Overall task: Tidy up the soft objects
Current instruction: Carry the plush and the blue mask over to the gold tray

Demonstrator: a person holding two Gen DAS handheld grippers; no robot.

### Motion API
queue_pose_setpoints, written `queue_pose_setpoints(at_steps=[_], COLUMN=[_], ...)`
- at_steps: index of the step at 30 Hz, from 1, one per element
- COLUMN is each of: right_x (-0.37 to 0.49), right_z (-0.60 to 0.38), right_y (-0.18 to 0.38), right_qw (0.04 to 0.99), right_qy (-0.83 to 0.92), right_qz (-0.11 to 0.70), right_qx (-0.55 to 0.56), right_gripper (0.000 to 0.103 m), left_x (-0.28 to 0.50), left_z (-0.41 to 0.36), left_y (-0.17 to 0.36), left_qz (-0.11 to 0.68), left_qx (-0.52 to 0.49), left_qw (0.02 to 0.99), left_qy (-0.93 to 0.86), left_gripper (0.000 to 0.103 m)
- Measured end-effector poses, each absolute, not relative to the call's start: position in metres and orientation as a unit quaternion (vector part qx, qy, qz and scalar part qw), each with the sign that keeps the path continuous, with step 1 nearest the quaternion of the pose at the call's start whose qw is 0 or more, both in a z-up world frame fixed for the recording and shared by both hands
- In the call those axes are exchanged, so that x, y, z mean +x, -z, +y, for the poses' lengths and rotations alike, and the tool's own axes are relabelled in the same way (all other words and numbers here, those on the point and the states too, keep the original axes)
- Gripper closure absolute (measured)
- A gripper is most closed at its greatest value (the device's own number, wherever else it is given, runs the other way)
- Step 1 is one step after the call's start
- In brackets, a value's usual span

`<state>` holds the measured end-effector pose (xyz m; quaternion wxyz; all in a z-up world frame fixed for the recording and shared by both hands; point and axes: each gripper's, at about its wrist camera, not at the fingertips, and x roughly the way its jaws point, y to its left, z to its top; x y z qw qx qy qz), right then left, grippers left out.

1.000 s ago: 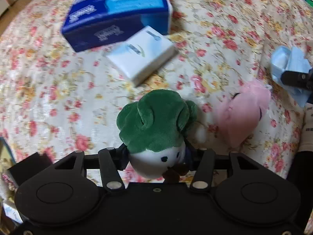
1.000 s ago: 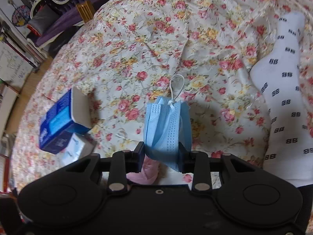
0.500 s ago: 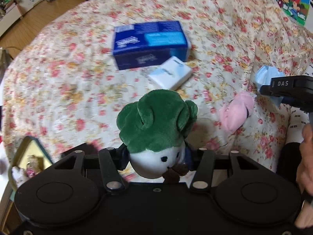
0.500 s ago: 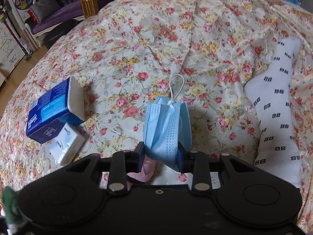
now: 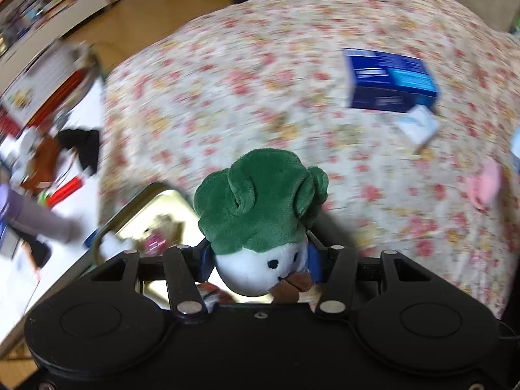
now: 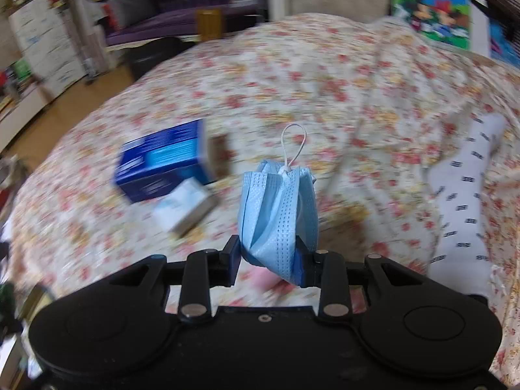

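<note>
My left gripper [image 5: 260, 260] is shut on a plush toy [image 5: 260, 214] with a green top and a white face, held above the bed's left edge. Below it sits a yellow-lined container [image 5: 156, 214] with small items in it. My right gripper [image 6: 268, 260] is shut on a folded blue face mask [image 6: 278, 211] with a white ear loop, held above the floral bedspread [image 6: 325, 81]. A pink plush [image 5: 484, 188] lies on the bed at the right. A white patterned sock [image 6: 464, 214] lies at the right in the right wrist view.
A blue tissue box [image 5: 386, 81] and a small white tissue pack [image 5: 419, 126] lie on the bed; both also show in the right wrist view, box [image 6: 162, 159] and pack [image 6: 185, 208]. A cluttered white surface [image 5: 39, 175] lies left of the bed. Furniture stands beyond the bed.
Both grippers have lifted and swung left with their loads. The left view now reaches the bed's left edge and the yellow-lined container. The bed objects have shifted right and farther away.
</note>
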<state>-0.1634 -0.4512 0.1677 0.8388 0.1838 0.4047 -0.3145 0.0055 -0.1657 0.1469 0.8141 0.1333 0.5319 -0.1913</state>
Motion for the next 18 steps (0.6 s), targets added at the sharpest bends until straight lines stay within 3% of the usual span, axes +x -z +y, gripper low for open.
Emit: queue_pose_setpoints(at_steps=[18], right_x=[-0.137], right_z=[-0.26], right_y=[-0.175], right_qw=[0.873], right_qy=[0.107], right_qz=[0.463], right_qx=[0.111], right_gripper=[0.071], left_x=[0.058], left_z=[-0.051], left_y=[-0.08], left_qz=[0.577], left_qx=[0.052], left_qw=[0.81], left_qy=[0.091], left_gripper=[0.051])
